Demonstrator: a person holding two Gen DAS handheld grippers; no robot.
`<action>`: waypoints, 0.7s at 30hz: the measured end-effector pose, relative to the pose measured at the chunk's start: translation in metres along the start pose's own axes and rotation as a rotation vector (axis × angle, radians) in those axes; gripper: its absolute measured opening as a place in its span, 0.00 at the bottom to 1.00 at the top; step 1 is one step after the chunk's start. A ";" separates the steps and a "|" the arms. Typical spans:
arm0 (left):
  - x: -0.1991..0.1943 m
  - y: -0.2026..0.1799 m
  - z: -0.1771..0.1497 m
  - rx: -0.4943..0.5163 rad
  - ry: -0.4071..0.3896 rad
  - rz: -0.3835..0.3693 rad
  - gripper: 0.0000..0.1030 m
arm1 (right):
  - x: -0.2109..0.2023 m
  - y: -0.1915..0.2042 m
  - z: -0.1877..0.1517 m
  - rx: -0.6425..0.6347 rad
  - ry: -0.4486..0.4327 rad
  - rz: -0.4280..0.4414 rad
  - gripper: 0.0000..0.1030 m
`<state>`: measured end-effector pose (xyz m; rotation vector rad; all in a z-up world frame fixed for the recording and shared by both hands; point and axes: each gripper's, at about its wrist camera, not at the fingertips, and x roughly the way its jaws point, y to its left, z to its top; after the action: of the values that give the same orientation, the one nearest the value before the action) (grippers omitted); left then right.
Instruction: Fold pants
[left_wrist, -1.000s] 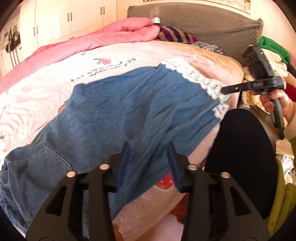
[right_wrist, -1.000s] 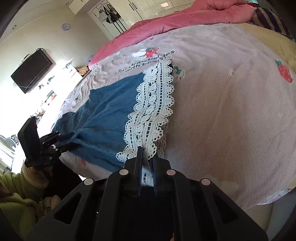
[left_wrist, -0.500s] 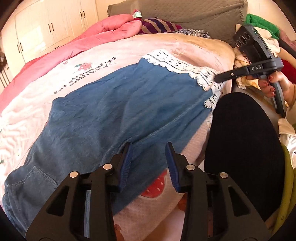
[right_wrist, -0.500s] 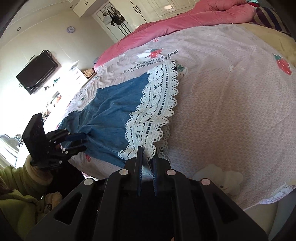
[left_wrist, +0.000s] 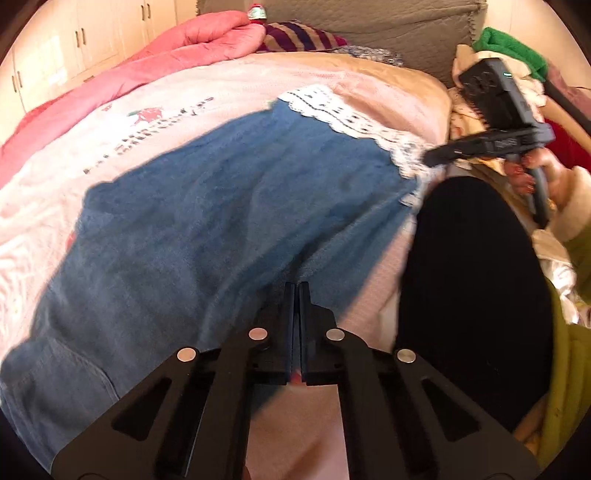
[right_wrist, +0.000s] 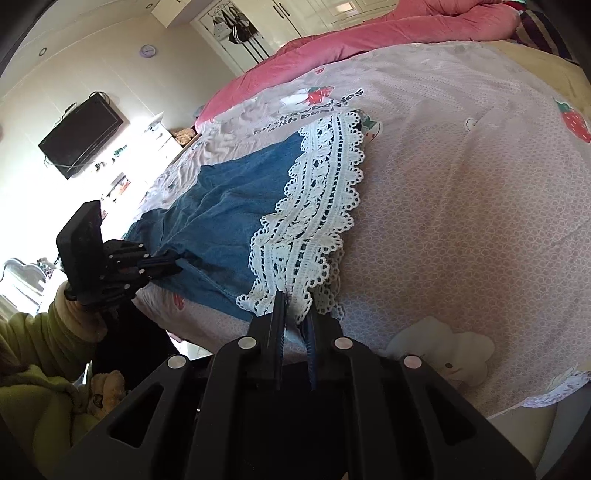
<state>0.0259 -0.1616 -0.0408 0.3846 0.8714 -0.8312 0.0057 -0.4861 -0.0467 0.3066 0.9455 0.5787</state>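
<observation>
Nearest my left camera, the left gripper (left_wrist: 296, 286) has just been closing; its jaws now stand pressed together on the near edge of the denim pants (left_wrist: 207, 229), pinching a fold of the blue cloth. From my right camera the same gripper (right_wrist: 177, 264) shows at far left, its tips biting the near hem, held by a hand (right_wrist: 79, 306) in a cream cuff and green sleeve (right_wrist: 33, 350). Nearest my right camera, the right gripper (right_wrist: 295, 306) stands narrow, clamped on the white lace cuff (right_wrist: 314, 218) at the leg end of the pants. From the left camera that gripper (left_wrist: 430, 158) reaches in at right, its tip at the lace. Between the two grips the pants lie spread flat along the near side of the bed, on a pale strawberry-print bedspread (right_wrist: 461, 177). Beyond them a pink quilt (left_wrist: 155, 70) is bunched along the far side. Farthest back, a television (right_wrist: 79, 136) hangs on the wall.
</observation>
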 end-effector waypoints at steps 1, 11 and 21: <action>-0.002 -0.005 -0.005 0.003 0.003 -0.016 0.00 | 0.003 -0.001 0.000 0.001 0.020 -0.019 0.12; 0.006 -0.017 -0.033 -0.032 0.035 -0.060 0.00 | -0.003 -0.003 0.002 0.062 0.037 -0.087 0.36; -0.096 0.046 -0.058 -0.271 -0.163 0.236 0.65 | 0.009 0.085 0.077 -0.130 -0.077 -0.017 0.68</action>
<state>-0.0038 -0.0514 -0.0008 0.1742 0.7575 -0.5110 0.0454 -0.4122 0.0314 0.2027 0.8319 0.6058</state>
